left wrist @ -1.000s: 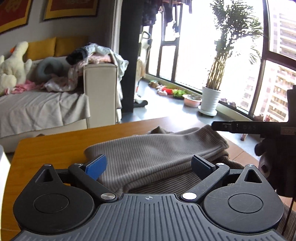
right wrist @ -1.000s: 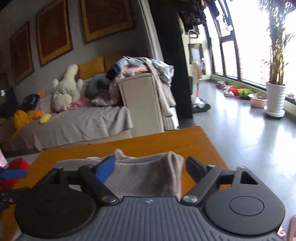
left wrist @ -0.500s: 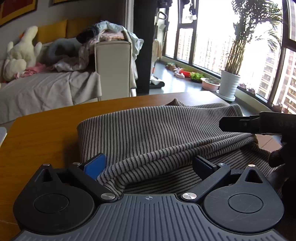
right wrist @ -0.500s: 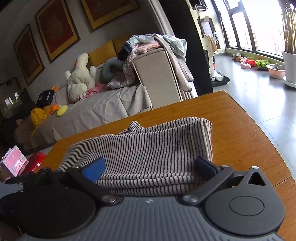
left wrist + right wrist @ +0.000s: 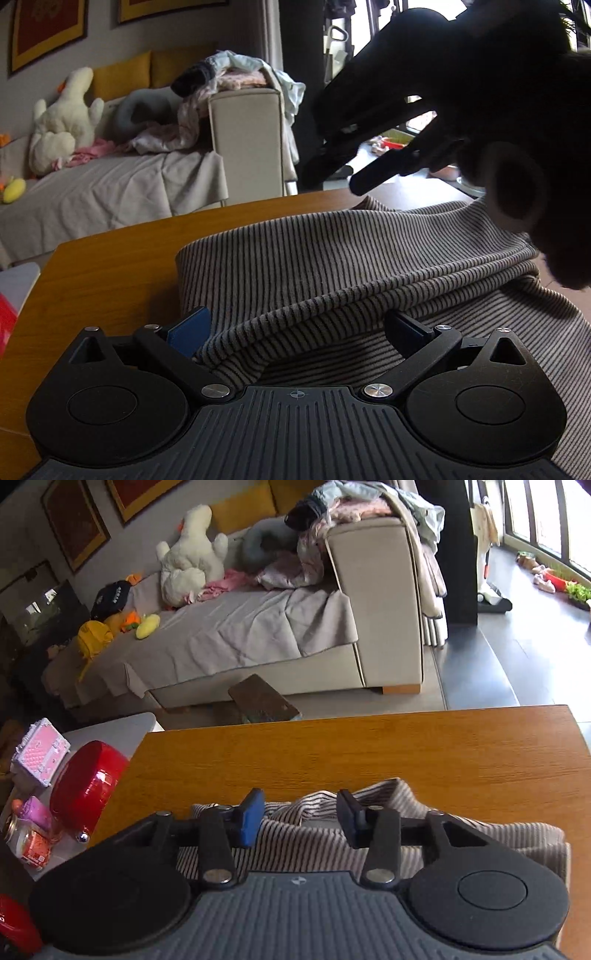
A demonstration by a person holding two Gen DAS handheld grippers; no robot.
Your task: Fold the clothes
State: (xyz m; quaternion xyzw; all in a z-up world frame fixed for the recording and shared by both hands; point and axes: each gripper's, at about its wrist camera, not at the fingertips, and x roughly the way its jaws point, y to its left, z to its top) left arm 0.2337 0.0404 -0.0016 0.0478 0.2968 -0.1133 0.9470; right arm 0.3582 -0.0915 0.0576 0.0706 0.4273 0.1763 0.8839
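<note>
Striped knit sweater [image 5: 351, 266] lies on the wooden desk [image 5: 110, 266], already doubled over: a rolled fold edge runs across the left wrist view from low left, at the blue pad, up toward the right. Left claw [image 5: 295, 328] sits low at the near side of the garment, jaws wide apart, the fold edge lying between them but gripped by neither; the cloth passes just beside the left pad and under the right one. Right claw [image 5: 301, 818] is raised above the sweater [image 5: 406, 834] and seen from the left camera as a dark shape over the far right part of the cloth. Its jaws stand partly apart with nothing pinched between them; striped fabric shows below and behind the pads. In that view the bundle is bunched close under the tool, bare desk [image 5: 369, 749] beyond it. Judgement: the garment's long axis runs left to right across both claws, and the left claw is the nearer to the loose fold edge, so a next fold or tidy-up likely starts there, pushing forward under that edge. Sofa [image 5: 369, 590] heaped with more clothes stands well apart.
</note>
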